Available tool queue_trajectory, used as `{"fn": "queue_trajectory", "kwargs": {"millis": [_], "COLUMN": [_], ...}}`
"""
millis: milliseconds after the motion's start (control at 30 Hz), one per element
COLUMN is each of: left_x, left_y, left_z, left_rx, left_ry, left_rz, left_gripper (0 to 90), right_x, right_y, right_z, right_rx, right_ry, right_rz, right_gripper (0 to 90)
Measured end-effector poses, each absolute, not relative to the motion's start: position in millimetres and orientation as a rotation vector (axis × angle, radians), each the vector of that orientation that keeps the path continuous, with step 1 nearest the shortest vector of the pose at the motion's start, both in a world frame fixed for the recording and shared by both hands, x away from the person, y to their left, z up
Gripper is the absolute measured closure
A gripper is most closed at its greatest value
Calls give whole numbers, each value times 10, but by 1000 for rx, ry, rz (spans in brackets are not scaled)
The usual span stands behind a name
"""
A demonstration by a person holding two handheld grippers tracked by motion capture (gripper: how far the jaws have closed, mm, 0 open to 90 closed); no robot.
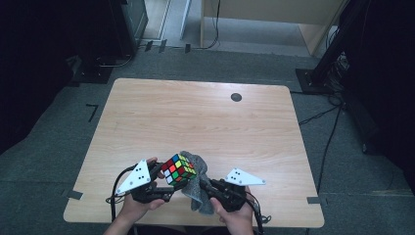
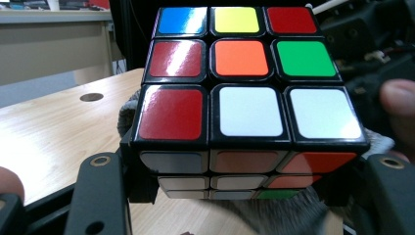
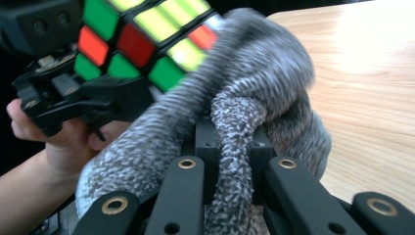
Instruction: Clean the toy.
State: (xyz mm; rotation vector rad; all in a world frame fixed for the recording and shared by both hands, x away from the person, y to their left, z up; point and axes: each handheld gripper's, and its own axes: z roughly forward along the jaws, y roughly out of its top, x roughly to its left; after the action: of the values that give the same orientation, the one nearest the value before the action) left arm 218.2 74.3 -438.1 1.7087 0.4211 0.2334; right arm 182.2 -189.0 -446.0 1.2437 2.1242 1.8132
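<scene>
The left gripper point(image 1: 164, 188) pinches a colourful puzzle cube point(image 1: 178, 169) above the table's point(image 1: 205, 117) near edge, while the right gripper point(image 1: 203, 185) clamps a bunched grey cloth point(image 1: 198, 183) pressed against the cube's right side, both hands close together.

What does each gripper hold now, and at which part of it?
The left gripper clamps the puzzle cube by two opposite sides. The right gripper pinches a bunched fold of the grey cloth, which touches the cube.
</scene>
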Motion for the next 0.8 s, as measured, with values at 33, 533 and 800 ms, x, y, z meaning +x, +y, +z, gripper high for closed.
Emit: {"fn": "queue_trajectory", "kwargs": {"millis": [33, 533, 800], "left_x": [2182, 2208, 2192], "left_y": [739, 718, 693], "left_z": [-4382, -4418, -4390], "left_rx": [1703, 1727, 1713], "left_ry": [423, 436, 431], "left_rz": [221, 195, 175], "left_gripper": [344, 344, 344], "right_x": [1812, 1819, 1794], "right_y": [-1853, -1935, -1699], "right_z": [-4473, -4500, -4650], "right_rx": [1244, 1276, 1209], "right_ry": [2133, 2029, 2199], "right_rz": [1816, 1854, 1944], "right_gripper": [827, 827, 831]}}
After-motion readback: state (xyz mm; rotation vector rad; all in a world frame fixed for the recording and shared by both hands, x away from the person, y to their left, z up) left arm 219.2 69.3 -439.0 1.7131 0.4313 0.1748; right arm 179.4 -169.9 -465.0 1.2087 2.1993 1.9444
